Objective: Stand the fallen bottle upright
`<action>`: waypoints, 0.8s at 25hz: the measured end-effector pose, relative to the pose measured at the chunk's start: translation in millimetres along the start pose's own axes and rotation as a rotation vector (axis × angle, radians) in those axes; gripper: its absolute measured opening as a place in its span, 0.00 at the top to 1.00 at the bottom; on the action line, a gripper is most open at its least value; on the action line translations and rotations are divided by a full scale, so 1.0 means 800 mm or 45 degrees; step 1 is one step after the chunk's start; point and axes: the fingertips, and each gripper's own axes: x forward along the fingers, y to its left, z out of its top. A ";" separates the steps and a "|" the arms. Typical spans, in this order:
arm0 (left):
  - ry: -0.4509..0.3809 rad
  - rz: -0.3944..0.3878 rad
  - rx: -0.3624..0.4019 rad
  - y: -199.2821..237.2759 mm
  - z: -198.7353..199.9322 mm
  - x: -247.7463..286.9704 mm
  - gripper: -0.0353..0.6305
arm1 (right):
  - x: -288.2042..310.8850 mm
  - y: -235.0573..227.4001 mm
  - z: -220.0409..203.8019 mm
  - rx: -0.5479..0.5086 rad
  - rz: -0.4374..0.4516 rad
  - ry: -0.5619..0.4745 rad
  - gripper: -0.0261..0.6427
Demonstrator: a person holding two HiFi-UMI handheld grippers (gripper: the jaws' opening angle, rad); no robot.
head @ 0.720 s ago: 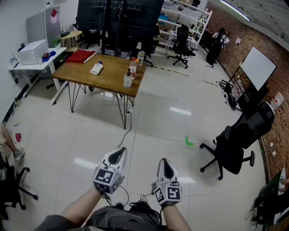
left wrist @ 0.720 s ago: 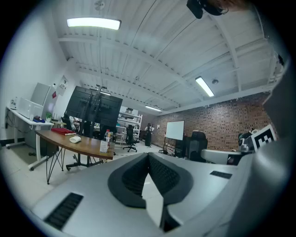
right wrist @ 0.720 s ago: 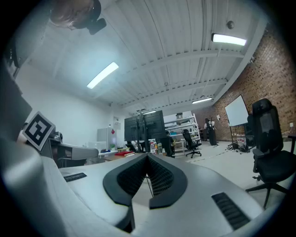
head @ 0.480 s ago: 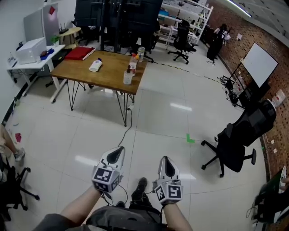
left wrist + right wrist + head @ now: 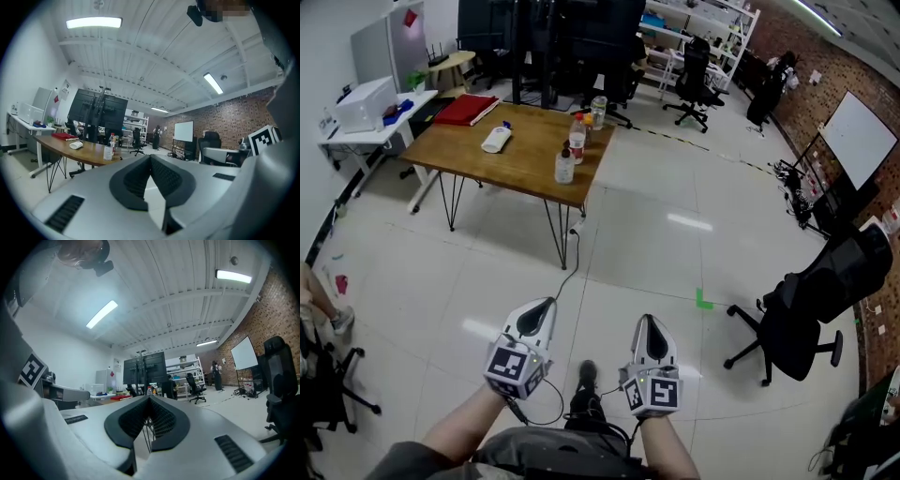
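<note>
A white bottle (image 5: pixel 496 140) lies on its side on the wooden table (image 5: pixel 511 161) far ahead, also seen small in the left gripper view (image 5: pixel 76 145). Three upright bottles stand near the table's right end: a clear one (image 5: pixel 565 166), a red-capped one (image 5: pixel 577 141) and one at the back corner (image 5: pixel 598 111). My left gripper (image 5: pixel 544 307) and right gripper (image 5: pixel 648 323) are held low over the floor, well short of the table. Both point level towards it. In each gripper view the jaws meet at the tips, left gripper (image 5: pixel 150 157) and right gripper (image 5: pixel 149 399), with nothing between them.
A red folder (image 5: pixel 469 110) lies on the table's far left. A white side table with a printer (image 5: pixel 364 105) stands to the left. A black office chair (image 5: pixel 802 309) stands at the right, a cable (image 5: pixel 567 272) runs along the tiled floor, and dark screens (image 5: pixel 553 37) rise behind the table.
The view has shifted a little towards the table and a shoe has appeared between the grippers. Both grippers stay shut, side by side.
</note>
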 end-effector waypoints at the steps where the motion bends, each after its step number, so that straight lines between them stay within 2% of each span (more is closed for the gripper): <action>1: 0.002 0.004 0.007 0.002 0.005 0.025 0.90 | 0.021 -0.018 0.003 0.008 -0.003 -0.005 0.92; 6: 0.002 0.018 0.031 0.002 0.027 0.150 0.90 | 0.114 -0.110 0.009 0.037 -0.008 -0.008 0.92; 12: 0.059 0.038 0.043 0.000 0.032 0.284 0.90 | 0.207 -0.238 0.025 0.041 -0.058 -0.029 0.92; 16: 0.056 0.062 0.039 0.005 0.040 0.353 0.90 | 0.258 -0.304 0.021 0.062 -0.090 -0.018 0.92; 20: 0.028 0.085 0.041 0.014 0.046 0.402 0.90 | 0.299 -0.345 0.014 0.073 -0.093 -0.015 0.92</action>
